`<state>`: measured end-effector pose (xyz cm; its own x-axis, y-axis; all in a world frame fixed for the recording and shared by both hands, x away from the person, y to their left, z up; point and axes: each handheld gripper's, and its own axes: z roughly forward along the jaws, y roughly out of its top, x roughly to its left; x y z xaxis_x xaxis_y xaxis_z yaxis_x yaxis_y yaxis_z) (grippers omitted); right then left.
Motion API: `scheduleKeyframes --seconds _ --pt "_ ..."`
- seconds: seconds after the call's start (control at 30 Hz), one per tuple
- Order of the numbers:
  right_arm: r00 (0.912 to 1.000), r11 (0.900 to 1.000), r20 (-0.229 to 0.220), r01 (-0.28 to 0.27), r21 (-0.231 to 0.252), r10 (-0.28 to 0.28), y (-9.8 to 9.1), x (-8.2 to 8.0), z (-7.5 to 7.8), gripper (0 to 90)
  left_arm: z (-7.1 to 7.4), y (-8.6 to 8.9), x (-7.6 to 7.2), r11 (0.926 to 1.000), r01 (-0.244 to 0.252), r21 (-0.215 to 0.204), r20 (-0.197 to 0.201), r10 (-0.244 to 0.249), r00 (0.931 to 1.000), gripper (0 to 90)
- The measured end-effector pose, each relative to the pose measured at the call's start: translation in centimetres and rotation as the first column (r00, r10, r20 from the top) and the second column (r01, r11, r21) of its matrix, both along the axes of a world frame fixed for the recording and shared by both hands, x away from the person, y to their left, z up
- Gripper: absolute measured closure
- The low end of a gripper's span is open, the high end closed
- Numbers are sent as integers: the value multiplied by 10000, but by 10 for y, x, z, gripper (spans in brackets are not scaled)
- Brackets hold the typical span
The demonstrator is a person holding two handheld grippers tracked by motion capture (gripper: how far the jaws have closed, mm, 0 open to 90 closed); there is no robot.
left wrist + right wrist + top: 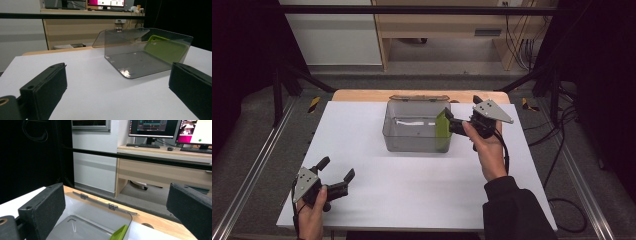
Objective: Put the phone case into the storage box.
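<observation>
I work in a lab or research office set up for recording. My white surface [412, 185] sits inside a frame of black bars [412, 9] and metal rails [252, 170], with black curtains [242, 45] on both sides. Behind it stands a wooden desk [160, 167] with monitors [155, 127], a keyboard [142, 145] and loose cables [517, 45] hanging down.

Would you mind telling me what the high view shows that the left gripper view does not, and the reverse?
The high view alone gives the left gripper from outside, the right gripper at the box's right edge, and both hands. The left gripper view alone gives a side-on look through the clear box, with a monitor behind. Both share the box, the green case leaning inside it, and the white table.
</observation>
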<state>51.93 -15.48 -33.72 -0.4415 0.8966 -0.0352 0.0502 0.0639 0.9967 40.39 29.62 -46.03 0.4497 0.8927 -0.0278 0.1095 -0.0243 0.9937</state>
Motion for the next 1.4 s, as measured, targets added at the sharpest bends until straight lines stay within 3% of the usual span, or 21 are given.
scheduleKeyframes --seconds 1.4 --pt "9999 10000 105 2 -41 -2 -48 -25 7 29 2 5 -2 9997 76 -234 -18 -77 10000 12"
